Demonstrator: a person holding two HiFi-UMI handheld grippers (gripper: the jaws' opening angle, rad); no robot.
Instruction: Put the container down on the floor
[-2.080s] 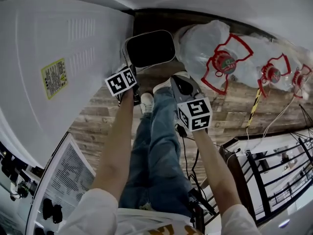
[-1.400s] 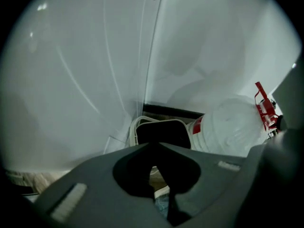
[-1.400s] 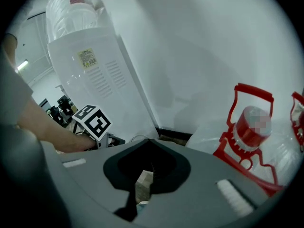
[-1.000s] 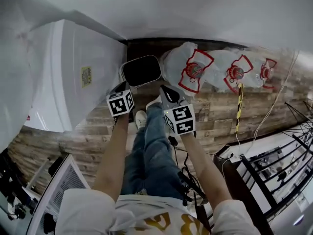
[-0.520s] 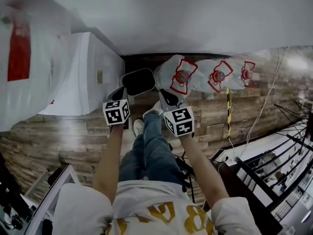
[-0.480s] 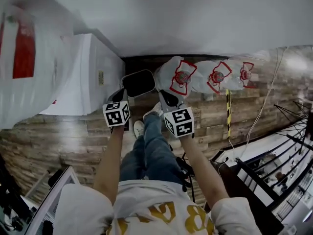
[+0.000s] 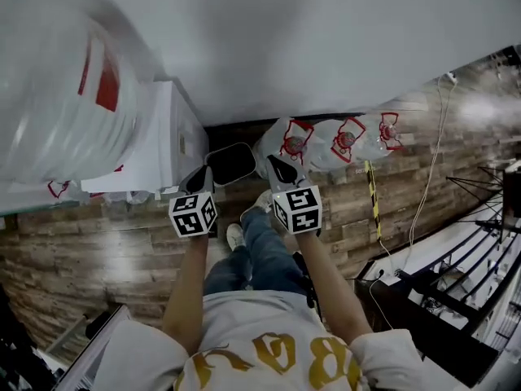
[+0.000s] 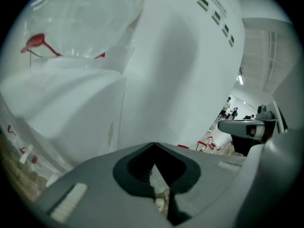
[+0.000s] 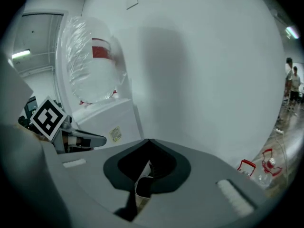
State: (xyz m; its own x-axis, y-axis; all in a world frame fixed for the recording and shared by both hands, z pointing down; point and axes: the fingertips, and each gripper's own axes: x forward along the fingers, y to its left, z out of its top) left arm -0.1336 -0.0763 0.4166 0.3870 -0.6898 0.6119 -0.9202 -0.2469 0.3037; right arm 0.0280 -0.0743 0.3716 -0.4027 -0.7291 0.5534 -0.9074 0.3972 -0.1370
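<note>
Left tongs (image 7: pixel 202 176) and right tongs (image 7: pixel 277 168) risen off container (image 7: pixel 230 163) | the 2 clenched, empty | container on floor (image 7: pixel 98 251)

Person's straightening up now: the left tongs (image 7: pixel 203 175) and right tongs (image 7: pixel 273 164) come up and away from the dark container (image 7: pixel 230 163) on the floor, and a big water jug (image 7: pixel 73 96) slides into sight top left.

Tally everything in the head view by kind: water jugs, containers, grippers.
Floor water jugs: 3
Water jug on the dispenser: 1
Container: 1
Grippers, left gripper and right gripper: 2
Total: 7
</note>
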